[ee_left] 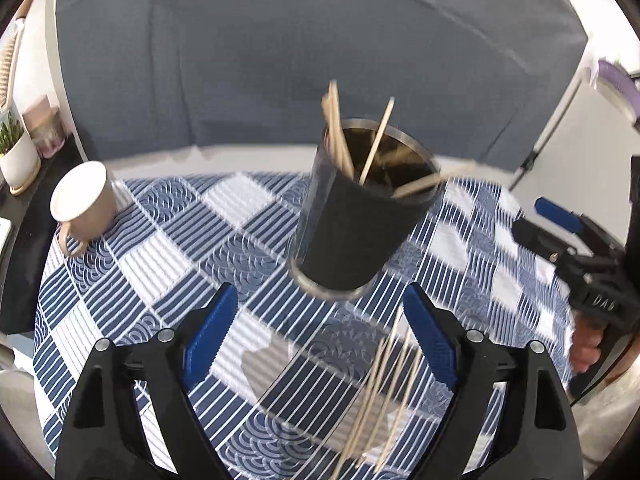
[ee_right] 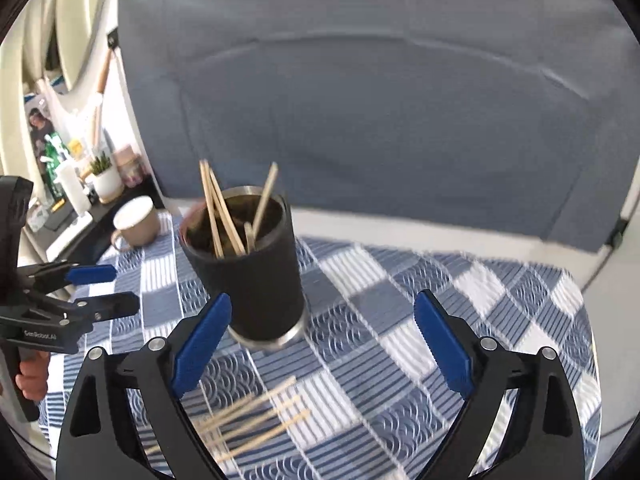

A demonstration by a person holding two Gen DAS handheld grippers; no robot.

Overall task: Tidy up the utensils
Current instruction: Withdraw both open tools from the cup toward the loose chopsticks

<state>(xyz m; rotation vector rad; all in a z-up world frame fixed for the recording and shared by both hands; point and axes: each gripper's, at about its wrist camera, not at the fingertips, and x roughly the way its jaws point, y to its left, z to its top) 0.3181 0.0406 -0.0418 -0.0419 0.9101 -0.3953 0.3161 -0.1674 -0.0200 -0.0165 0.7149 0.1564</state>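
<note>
A black metal-rimmed holder cup (ee_left: 352, 224) stands on the blue-and-white checked tablecloth (ee_left: 168, 264) with several wooden chopsticks (ee_left: 340, 136) upright in it; it also shows in the right wrist view (ee_right: 256, 276). A loose bunch of chopsticks (ee_left: 380, 392) lies on the cloth in front of it, also in the right wrist view (ee_right: 248, 424). My left gripper (ee_left: 320, 344) is open and empty, just before the cup and over the loose sticks. My right gripper (ee_right: 320, 352) is open and empty, with the cup by its left finger. Each gripper shows in the other's view, the right (ee_left: 560, 240) and the left (ee_right: 92, 292).
A beige mug (ee_left: 84, 204) stands at the table's far left corner, also in the right wrist view (ee_right: 136, 220). A potted plant (ee_left: 16, 152) and jars sit on a dark shelf to the left. A grey sofa (ee_left: 320, 60) lies beyond the table.
</note>
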